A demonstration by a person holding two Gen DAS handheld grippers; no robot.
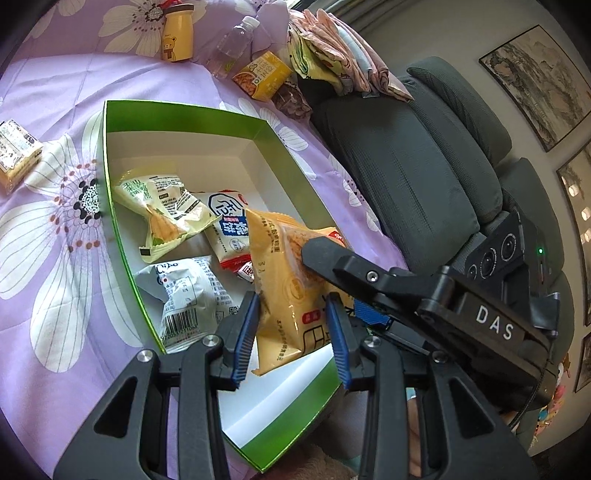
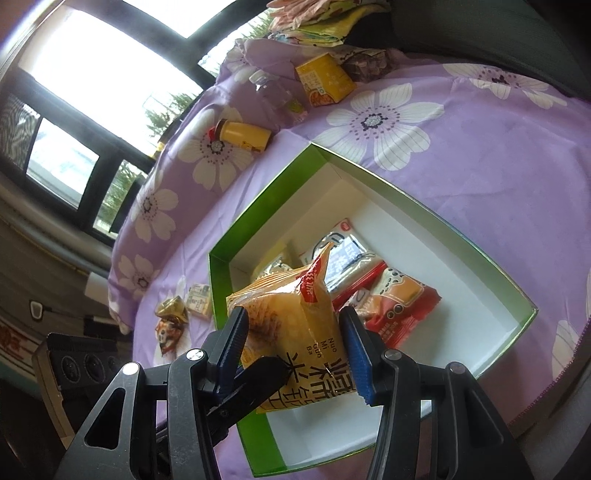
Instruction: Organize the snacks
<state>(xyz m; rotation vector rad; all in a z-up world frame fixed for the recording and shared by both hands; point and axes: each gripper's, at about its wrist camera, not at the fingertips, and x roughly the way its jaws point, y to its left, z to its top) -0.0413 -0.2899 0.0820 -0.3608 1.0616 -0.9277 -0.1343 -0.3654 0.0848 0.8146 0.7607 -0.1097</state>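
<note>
A green-rimmed white box [image 1: 110, 192] lies on the purple flowered cloth and holds several snack packets. An orange-yellow rice snack packet [image 1: 291, 295] hangs over the box's near end. My left gripper [image 1: 291, 328] has its blue pads on both sides of the packet's lower part. My right gripper [image 2: 295, 350] also closes on the same packet [image 2: 291, 325] from the opposite side, and its black finger [image 1: 332, 254] crosses the packet in the left wrist view. The box [image 2: 258, 206] shows in the right wrist view too.
A yellow bear bottle [image 1: 177, 33], a clear water bottle [image 1: 232, 44], a yellow carton [image 1: 262, 75] and folded cloths [image 1: 332, 48] lie beyond the box. A small packet [image 1: 16, 155] lies left. Loose snacks [image 2: 171, 321] lie left of the box. A grey sofa [image 1: 417, 162] stands right.
</note>
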